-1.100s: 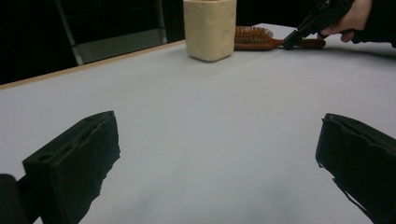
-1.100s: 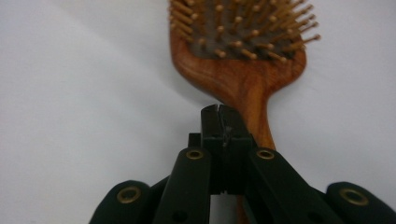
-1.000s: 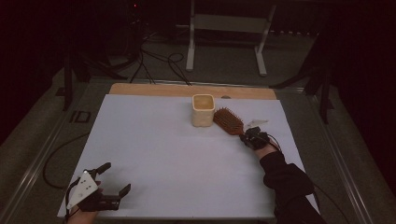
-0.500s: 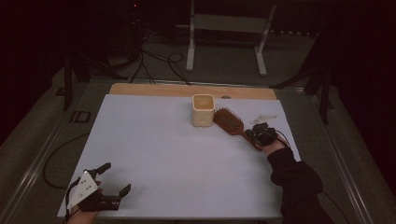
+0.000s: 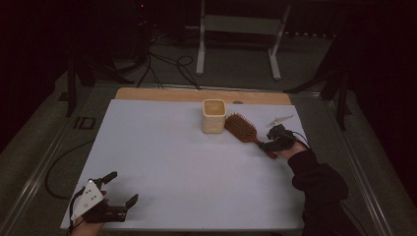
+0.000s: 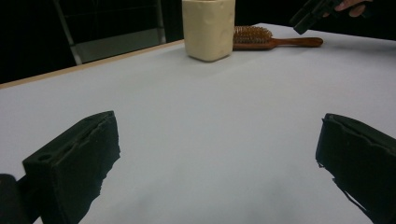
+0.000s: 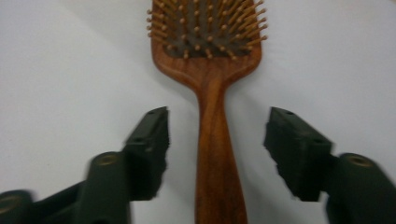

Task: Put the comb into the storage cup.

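wooden hairbrush laid flat on white table, bristles up, head just beside cream cup at its 4 o'clock. right gripper jaws just opened, handle between, untouched. left gripper jaws spread wide, at table's 7 o'clock.

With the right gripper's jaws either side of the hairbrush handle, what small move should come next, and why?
Probably lift the right gripper up and away. Its jaws have just been opening, and both pads now stand apart from the handle of the hairbrush, which lies flat, bristles up, on the table beside the cream cup. That looks like a finished release rather than a fresh grasp.
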Motion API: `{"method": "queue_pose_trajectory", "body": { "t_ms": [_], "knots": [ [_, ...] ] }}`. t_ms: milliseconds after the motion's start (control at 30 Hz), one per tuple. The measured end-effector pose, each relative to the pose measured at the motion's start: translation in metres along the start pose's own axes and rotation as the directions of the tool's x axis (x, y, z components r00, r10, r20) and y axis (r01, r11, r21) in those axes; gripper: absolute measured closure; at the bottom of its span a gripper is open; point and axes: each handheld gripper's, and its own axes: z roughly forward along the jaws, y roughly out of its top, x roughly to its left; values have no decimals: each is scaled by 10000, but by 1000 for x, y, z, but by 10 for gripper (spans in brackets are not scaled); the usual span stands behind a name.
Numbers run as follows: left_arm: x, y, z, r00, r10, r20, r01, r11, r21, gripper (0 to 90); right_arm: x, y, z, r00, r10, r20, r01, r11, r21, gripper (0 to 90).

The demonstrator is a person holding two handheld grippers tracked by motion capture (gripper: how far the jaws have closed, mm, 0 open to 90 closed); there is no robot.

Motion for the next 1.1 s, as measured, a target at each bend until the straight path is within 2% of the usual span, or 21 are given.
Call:
{"method": "queue_pose_trajectory", "body": {
  "t_ms": [67,133,200,267,333,433,533,600,633,833,900,967,1000,1033,1067,1100],
  "knots": [
    [0,0,0,10000,-19,5,19,10000,19,0,-1,3,2,10000,-55,-27,55,9999,134,314],
    [0,-1,0,10000,-7,5,7,10000,43,0,-2,6,5,9999,58,-129,-54,9995,318,161],
    [0,0,0,10000,-73,15,73,10000,-28,0,-2,9,9,10000,-60,4,60,9985,541,131],
    [1,-1,0,10000,-43,9,43,10000,20,0,-2,12,10,9998,-182,-81,186,9983,547,177],
    [1,-1,0,10000,-55,16,55,10000,-2,0,-2,15,13,9998,-202,72,196,9970,746,169],
    [1,-1,0,10000,-64,16,64,10000,-8,0,-3,19,16,9996,-273,-48,276,9955,904,191],
    [1,-1,0,10000,-38,24,38,10000,9,0,-3,23,19,9992,-399,29,392,9922,1179,216],
    [1,0,-1,10000,-89,11,89,10000,-30,0,-3,23,19,9992,-399,29,392,9922,1179,216],
    [1,-1,-1,10000,-90,15,90,10000,-30,0,-2,26,23,9987,-518,-42,518,9880,1453,249],
    [1,-1,-1,10000,-65,28,65,10000,-11,0,-2,34,30,9976,-677,-108,685,9787,1933,289],
    [1,-1,-1,9999,-118,32,118,9999,-53,0,-1,36,33,9964,-822,-212,849,9715,2214,301],
    [1,-1,-1,9999,-128,38,129,9999,-60,0,0,37,35,9962,-864,-125,869,9687,2324,309],
    [1,-1,-1,10000,-84,37,85,10000,-20,0,1,39,38,9946,-1029,-96,1021,9631,2490,327],
    [1,-1,-1,9999,-99,51,99,9999,-39,0,1,41,39,9944,-1051,-100,1042,9614,2548,368],
    [1,-1,-1,9999,-99,51,99,9999,-39,0,1,41,39,9944,-1051,-100,1042,9614,2548,368],
    [1,-1,-1,9999,-131,56,131,9999,-59,0,1,43,40,9926,-1187,-242,1208,9548,2716,381]
  ]
}}
